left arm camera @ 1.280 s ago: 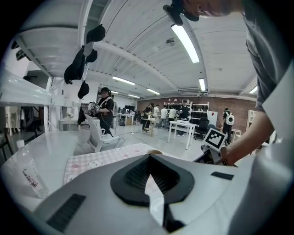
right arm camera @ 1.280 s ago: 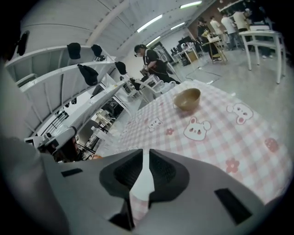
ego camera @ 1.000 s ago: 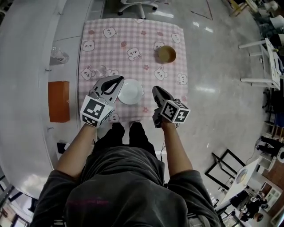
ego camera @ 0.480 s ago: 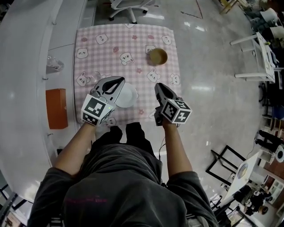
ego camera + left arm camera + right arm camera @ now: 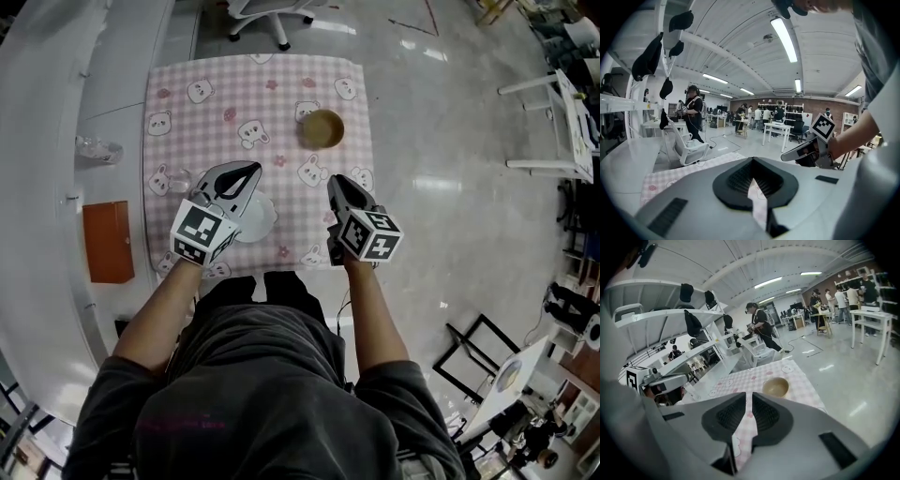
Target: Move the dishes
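A white dish (image 5: 260,218) lies on the pink checked tablecloth (image 5: 244,89), its left part hidden under my left gripper (image 5: 246,170), which hangs above it with its jaws shut and empty. A brown bowl (image 5: 322,128) stands further back on the right; the right gripper view shows this bowl (image 5: 776,386) ahead of the jaws. My right gripper (image 5: 335,181) hovers near the table's right edge, short of the bowl, shut with nothing between its pads. In the left gripper view my left gripper (image 5: 751,161) points over the cloth, with the right gripper (image 5: 806,151) off to its right.
A small clear glass (image 5: 178,178) stands on the cloth left of my left gripper. Another glass (image 5: 94,148) and an orange box (image 5: 106,241) sit on the white counter at the left. A white office chair (image 5: 272,14) stands beyond the table. People and desks fill the room behind.
Both grippers have shifted to the right across the table. The left one now covers part of the white dish, which lay to its right before. The right one has come closer to the bowl.
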Demonstrator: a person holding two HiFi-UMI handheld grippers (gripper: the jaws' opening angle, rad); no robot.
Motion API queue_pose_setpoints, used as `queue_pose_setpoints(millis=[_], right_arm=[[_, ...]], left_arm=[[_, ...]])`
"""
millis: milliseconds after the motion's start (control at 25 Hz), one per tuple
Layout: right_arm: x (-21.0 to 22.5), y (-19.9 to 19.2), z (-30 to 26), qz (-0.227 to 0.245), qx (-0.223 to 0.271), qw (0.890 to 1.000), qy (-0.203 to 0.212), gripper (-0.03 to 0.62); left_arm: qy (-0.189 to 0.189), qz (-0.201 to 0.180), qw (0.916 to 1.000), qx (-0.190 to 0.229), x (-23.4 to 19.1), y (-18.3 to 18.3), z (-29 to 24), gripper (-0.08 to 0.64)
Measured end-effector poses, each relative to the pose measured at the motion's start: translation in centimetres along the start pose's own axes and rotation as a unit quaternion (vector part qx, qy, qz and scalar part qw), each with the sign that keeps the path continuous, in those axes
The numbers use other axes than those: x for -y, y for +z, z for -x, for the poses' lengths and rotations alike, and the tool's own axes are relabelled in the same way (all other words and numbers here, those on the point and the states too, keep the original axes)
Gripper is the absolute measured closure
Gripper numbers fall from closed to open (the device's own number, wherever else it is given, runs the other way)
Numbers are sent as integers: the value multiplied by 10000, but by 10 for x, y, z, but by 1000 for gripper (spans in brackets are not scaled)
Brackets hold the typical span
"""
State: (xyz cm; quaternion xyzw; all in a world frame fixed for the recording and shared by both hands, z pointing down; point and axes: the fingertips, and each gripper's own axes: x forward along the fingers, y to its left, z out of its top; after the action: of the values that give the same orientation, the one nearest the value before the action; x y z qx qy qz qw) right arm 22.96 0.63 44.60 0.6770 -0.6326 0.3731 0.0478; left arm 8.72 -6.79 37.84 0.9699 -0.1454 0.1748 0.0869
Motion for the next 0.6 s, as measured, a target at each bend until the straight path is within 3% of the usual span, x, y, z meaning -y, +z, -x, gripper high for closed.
queue_pose_setpoints(millis=[600], right_arm=[[98, 30, -94, 86, -452, 9989, 15, 546]], left_arm=[[280, 316, 9979, -485, -30, -24, -109, 559]])
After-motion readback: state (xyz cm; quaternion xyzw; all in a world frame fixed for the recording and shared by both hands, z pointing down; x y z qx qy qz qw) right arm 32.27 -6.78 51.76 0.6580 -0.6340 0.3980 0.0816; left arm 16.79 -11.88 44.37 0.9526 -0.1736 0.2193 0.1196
